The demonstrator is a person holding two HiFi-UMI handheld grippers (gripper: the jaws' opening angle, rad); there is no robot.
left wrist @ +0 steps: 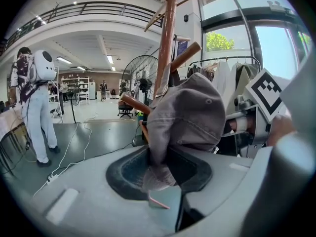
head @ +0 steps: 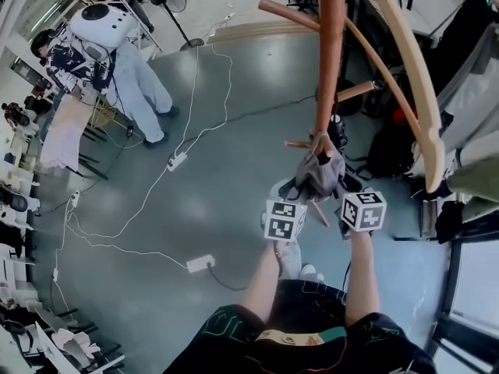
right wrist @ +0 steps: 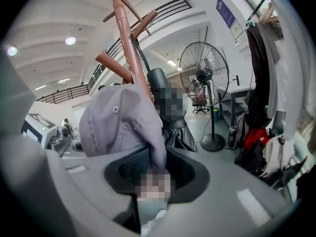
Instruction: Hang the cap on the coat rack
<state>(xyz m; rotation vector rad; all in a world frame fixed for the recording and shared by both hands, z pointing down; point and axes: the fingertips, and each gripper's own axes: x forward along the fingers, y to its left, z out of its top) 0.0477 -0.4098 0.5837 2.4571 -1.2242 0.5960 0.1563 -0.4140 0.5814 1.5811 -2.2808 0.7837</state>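
Observation:
The grey cap hangs against the brown pole of the coat rack, by a short peg. In the left gripper view, the cap drapes beside the pole, and its lower edge dips between the jaws of my left gripper, which stand apart. In the right gripper view, the cap sits by the pole, its edge reaching into my open right gripper. From the head view, the left gripper and right gripper flank the cap from below.
A person in white trousers with a white backpack stands at the far left. Cables and a power strip lie on the grey floor. Hanging clothes and a curved wooden arm crowd the right. A floor fan stands behind.

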